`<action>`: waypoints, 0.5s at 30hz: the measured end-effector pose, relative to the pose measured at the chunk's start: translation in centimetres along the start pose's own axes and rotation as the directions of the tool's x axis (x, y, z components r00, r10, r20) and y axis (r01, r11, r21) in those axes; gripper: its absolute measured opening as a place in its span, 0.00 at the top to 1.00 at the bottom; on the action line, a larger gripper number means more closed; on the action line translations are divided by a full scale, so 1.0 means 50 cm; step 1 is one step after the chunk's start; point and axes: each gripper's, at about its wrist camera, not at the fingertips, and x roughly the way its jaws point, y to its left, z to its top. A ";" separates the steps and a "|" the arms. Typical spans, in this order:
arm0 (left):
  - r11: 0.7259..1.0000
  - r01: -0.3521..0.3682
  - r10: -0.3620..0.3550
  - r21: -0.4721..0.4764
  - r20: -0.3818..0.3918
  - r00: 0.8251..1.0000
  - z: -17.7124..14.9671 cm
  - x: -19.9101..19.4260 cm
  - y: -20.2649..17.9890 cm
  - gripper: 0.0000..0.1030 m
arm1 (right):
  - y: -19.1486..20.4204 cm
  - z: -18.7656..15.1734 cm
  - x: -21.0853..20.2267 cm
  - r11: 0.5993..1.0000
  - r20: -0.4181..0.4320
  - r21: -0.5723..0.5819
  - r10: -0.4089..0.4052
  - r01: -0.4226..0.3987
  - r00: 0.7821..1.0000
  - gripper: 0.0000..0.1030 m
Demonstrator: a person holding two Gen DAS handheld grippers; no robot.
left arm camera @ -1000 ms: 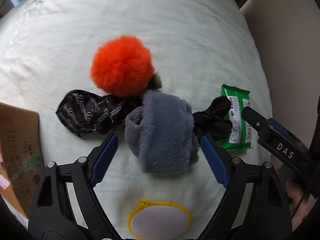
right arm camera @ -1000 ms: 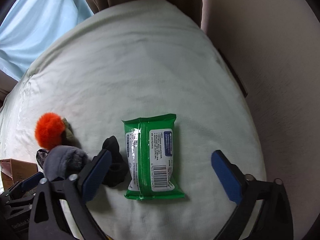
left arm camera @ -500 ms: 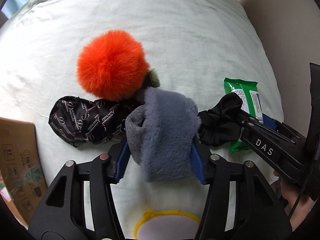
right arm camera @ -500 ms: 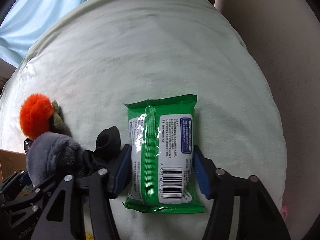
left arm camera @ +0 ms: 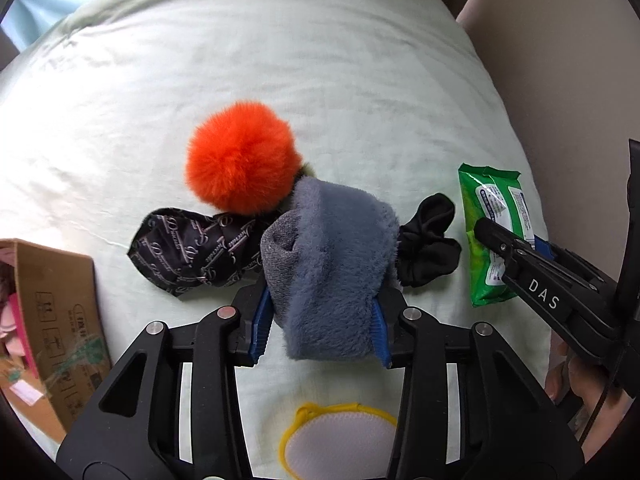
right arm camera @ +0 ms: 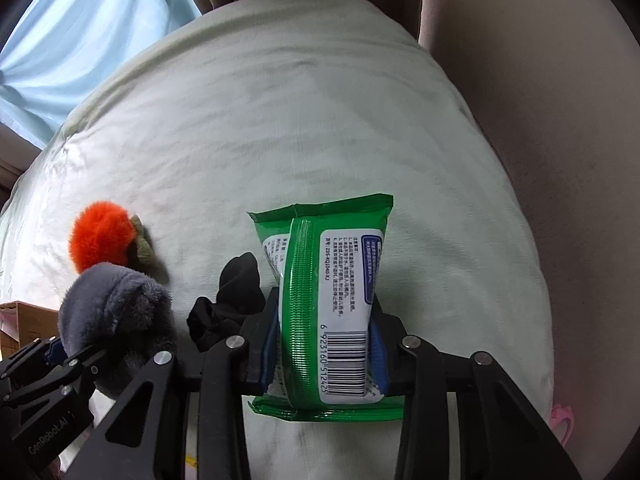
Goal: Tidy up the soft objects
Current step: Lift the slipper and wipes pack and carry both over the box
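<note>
My left gripper [left arm camera: 320, 320] is shut on a grey fuzzy sock [left arm camera: 332, 264] and holds it just above the pale green bedding [left arm camera: 280, 60]. The sock also shows in the right wrist view [right arm camera: 116, 312]. My right gripper [right arm camera: 324, 356] is shut on a green wet-wipes pack [right arm camera: 332, 296], squeezing it narrow; the pack also shows at the right of the left wrist view [left arm camera: 494, 236]. An orange pom-pom [left arm camera: 240, 162], a black patterned pouch [left arm camera: 192, 256] and a black scrunchie [left arm camera: 428, 252] lie beside the sock.
A cardboard box [left arm camera: 52, 320] with pink items stands at the left edge. A white pad with a yellow rim [left arm camera: 340, 440] lies under my left gripper. A beige wall [right arm camera: 560, 120] runs along the bed's right side. Blue curtain [right arm camera: 80, 40] hangs behind.
Both grippers closed from wide open: the left onto the grey sock, the right onto the wipes pack. Both objects now look lifted and squeezed.
</note>
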 end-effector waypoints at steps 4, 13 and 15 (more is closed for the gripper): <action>1.000 0.007 -0.007 -0.001 0.034 0.999 0.003 -0.060 0.002 0.64 | -0.002 -0.002 -0.054 1.000 0.028 0.015 0.002 -0.002 1.000 0.67; 0.999 0.043 -0.042 -0.005 0.138 0.989 -0.012 -0.264 0.020 0.64 | 0.028 0.002 -0.239 0.999 0.121 0.037 0.027 -0.032 0.992 0.67; 0.999 0.047 -0.046 -0.003 0.172 0.984 -0.017 -0.311 0.022 0.64 | 0.042 -0.005 -0.296 0.998 0.145 0.039 0.037 -0.043 0.989 0.67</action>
